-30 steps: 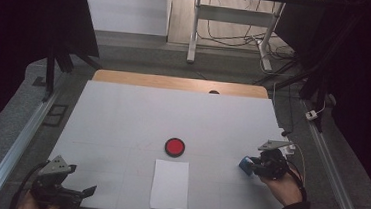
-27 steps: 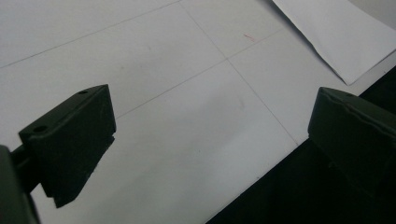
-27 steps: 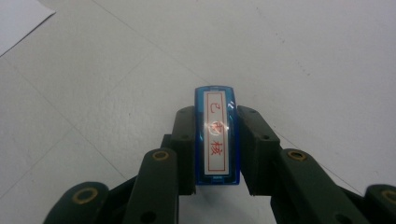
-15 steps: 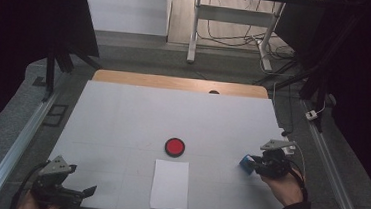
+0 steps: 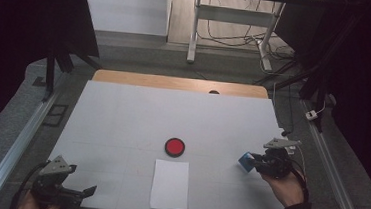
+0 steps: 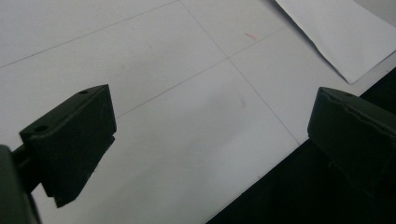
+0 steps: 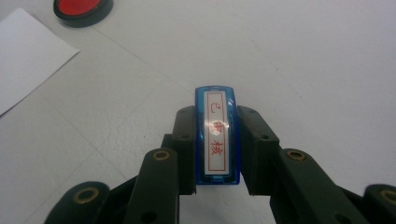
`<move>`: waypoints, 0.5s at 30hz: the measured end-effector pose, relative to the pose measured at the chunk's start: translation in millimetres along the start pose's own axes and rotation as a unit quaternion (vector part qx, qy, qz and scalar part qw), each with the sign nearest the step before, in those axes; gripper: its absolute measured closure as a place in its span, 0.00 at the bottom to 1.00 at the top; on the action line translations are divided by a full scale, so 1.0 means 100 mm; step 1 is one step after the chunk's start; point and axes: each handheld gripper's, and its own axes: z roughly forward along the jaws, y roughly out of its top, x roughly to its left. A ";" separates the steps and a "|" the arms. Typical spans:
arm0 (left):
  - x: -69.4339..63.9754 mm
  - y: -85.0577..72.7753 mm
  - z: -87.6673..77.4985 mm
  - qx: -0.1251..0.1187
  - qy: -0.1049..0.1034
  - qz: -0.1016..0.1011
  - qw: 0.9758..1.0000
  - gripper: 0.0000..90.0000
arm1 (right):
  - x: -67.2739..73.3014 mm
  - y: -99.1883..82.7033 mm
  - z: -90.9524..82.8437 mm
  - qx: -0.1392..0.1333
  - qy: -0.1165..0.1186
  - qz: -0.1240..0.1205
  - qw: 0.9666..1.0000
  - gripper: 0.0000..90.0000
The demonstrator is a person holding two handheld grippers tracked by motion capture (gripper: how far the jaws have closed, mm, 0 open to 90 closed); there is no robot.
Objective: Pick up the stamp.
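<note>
A blue stamp (image 7: 216,135) is clamped in the right tool (image 7: 215,140); the left tool (image 6: 210,135) is held wide open, empty, over the bench (image 5: 121,124).

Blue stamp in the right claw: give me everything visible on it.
The small blue translucent plastic stamp is a narrow rounded-end block with a white label on its upper face, framed in red and printed with red characters. It looks glossy, with a glare spot mid-label. The right claw is shut on it, black jaws pressing its two long sides. In the high view it sits at the claw's tip, right of the white paper sheet; whether it touches the table is unclear.
</note>
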 end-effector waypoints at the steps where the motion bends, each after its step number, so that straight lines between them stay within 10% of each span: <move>1: 0.00 0.00 0.00 0.000 0.000 0.000 1.000 0.02 | 0.01 0.01 -0.01 -0.001 0.001 -0.001 1.000 0.78; 15: 0.00 0.00 0.01 0.001 0.000 -0.001 1.000 0.02 | 0.16 0.09 -0.06 -0.027 0.017 -0.017 0.999 0.78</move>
